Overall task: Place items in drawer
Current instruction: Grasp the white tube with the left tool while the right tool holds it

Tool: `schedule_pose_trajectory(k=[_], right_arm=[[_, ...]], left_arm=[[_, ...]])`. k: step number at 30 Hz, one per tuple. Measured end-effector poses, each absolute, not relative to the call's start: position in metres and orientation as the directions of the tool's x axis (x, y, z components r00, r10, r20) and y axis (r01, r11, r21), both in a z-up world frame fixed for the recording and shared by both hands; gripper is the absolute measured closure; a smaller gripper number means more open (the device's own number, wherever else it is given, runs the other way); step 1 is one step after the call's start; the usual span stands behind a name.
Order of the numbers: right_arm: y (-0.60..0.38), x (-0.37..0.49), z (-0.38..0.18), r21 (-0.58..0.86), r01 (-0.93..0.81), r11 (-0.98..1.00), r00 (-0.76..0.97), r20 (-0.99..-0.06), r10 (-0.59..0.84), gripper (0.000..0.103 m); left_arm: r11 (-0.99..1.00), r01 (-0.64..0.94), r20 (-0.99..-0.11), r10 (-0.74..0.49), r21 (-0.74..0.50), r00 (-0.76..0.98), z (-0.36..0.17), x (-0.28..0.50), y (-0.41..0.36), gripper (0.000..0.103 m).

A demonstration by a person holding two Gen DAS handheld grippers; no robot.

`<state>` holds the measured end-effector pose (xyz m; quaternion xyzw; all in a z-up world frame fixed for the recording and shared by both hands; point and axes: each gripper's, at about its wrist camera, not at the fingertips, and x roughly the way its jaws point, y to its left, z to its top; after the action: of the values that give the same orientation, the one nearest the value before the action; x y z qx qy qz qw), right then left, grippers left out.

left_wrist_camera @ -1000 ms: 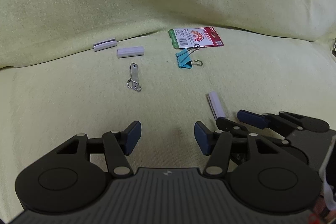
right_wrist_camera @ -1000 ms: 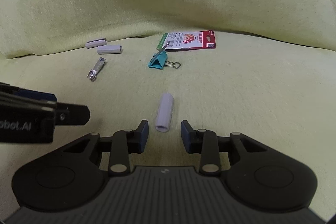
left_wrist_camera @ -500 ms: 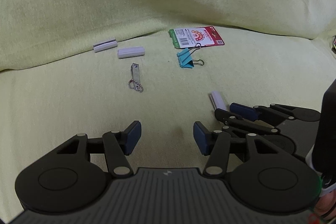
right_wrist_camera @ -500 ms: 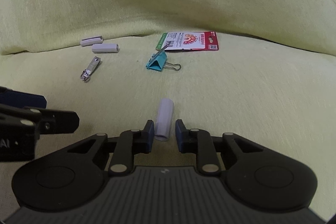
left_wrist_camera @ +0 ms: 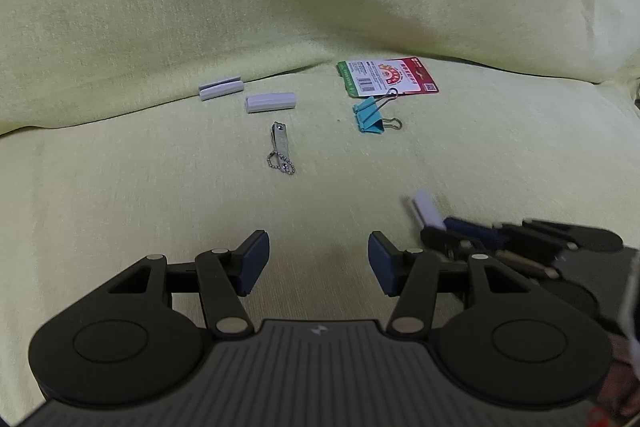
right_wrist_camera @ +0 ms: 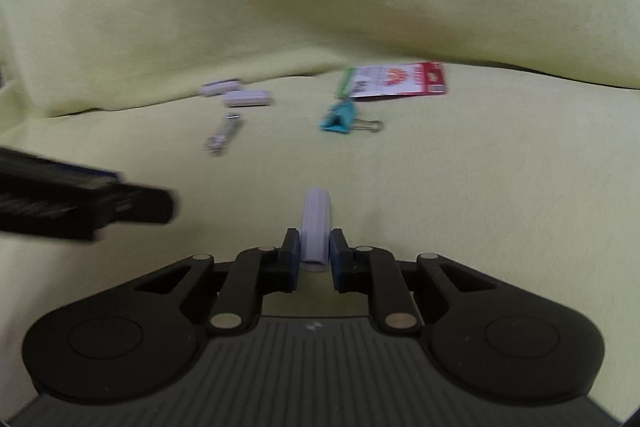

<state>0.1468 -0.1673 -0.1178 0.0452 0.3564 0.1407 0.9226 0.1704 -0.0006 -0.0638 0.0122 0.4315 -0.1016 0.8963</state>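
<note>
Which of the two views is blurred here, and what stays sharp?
Right wrist view: motion-smeared, the nail clipper and binder clip are soft, though the right tool and its pale clip read clearly. Left wrist view: crisp, except the right tool at the edge.

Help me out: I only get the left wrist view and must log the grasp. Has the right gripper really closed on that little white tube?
Observer: Yes. In the right wrist view the right gripper has both pads pressed against the sides of the white tube.
Operator: Which way does the tube point?
Observer: Straight ahead along the fingers, its far end sticking out past the tips.
Operator: Is anything in its way?
Observer: The left gripper shows as a dark blurred shape to its left, apart from the tube.
</note>
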Motion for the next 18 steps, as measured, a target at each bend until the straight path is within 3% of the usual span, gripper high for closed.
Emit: schedule_pose_trajectory(k=[5,15,18], right_arm=[[-0.146,0.113,-0.108,0.177,-0.350,0.920,0.686,-0.619,0.381,0.089],[-0.109,0.072,-0.111,0.100,-0.463,0.881,0.649,-0.639,0.414,0.089],[-0.109,0.067,-0.110,0.097,-0.453,0.886,0.646,-0.649,0.401,0.089]], left_arm=[[0.973,0.197,-0.786,-0.217,-0.123,0.579,-0.059,0.158,0.012,0.046],[0.952,0.196,-0.837,-0.302,-0.237,0.456,-0.072,0.140,0.016,0.047],[0.955,0.155,-0.860,-0.294,-0.251,0.416,-0.083,0.142,0.017,0.063]])
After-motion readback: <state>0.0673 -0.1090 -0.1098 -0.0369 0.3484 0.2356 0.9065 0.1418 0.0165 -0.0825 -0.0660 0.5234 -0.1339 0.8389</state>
